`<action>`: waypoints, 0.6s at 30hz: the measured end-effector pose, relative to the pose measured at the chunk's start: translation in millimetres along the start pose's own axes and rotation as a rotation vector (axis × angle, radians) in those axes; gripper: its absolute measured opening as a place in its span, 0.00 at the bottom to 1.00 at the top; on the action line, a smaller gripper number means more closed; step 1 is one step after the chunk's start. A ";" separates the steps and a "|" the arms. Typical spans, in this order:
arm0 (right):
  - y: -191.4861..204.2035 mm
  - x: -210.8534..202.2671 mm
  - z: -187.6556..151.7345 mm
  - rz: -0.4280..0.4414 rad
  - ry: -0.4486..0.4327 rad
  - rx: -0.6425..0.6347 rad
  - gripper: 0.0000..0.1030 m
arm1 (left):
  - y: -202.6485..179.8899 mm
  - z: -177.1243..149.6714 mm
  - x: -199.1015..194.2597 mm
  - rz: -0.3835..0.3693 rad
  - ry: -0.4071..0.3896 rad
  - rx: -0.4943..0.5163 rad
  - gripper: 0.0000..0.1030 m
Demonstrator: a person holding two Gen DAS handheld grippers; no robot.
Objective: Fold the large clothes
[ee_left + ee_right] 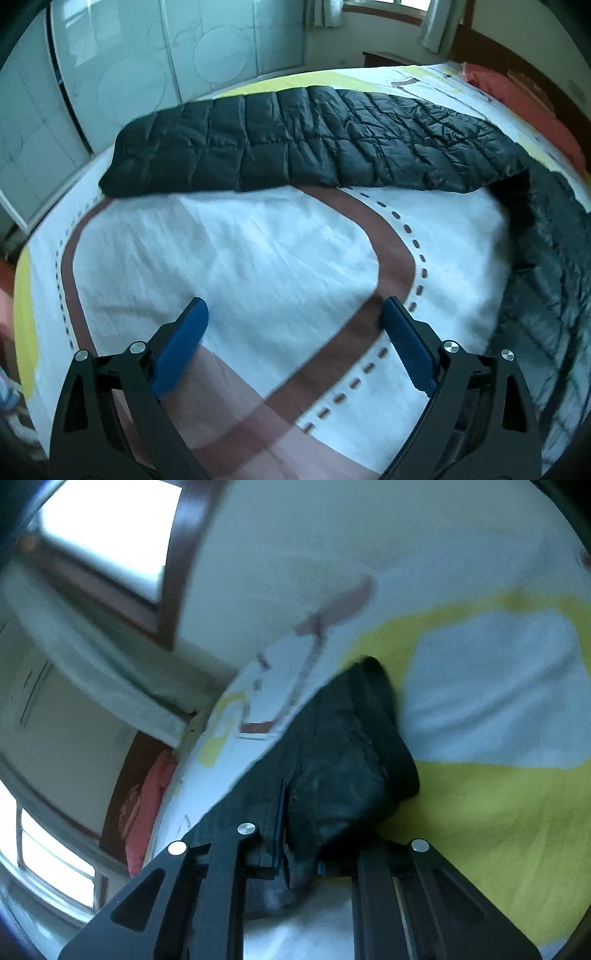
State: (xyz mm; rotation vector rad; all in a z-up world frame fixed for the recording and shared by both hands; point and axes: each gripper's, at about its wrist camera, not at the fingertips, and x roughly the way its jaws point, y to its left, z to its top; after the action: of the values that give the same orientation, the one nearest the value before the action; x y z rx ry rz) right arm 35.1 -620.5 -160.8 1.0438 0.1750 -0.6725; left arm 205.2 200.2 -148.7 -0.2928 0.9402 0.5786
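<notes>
A black quilted down jacket (295,140) lies stretched across the far part of the bed, its right end trailing down toward the near right. My left gripper (295,306) hovers open above the white, brown and yellow bed sheet (240,251), well short of the jacket, with nothing between its blue pads (181,347). In the right wrist view my right gripper (295,834) is shut on a bunched fold of the jacket (351,738), which hides one finger. The fabric runs forward from the jaws over the yellow and white sheet (480,812).
Frosted sliding wardrobe doors (147,66) stand beyond the bed's far left edge. A curtained window (388,11) is at the back. A red pillow (517,99) lies against the dark headboard at the right; the red pillow (147,801) also shows in the right wrist view.
</notes>
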 end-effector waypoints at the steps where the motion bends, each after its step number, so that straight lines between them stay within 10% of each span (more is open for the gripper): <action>1: 11.0 -4.1 -2.0 0.011 -0.002 -0.032 0.13 | 1.1 0.0 1.0 0.001 -0.008 0.009 0.94; 8: 135.1 -15.0 -46.4 0.152 0.043 -0.312 0.13 | 8.9 3.2 6.6 -0.024 -0.020 0.008 0.97; 18: 314.5 -5.3 -202.8 0.381 0.243 -0.612 0.13 | 15.5 1.1 12.6 -0.031 -0.049 -0.007 0.98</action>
State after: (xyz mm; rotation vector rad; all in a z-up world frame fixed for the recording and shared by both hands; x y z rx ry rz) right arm 251.8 -345.2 -29.2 0.5383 0.3571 -0.1203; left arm 202.6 217.6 -158.3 -0.2983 0.8852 0.5583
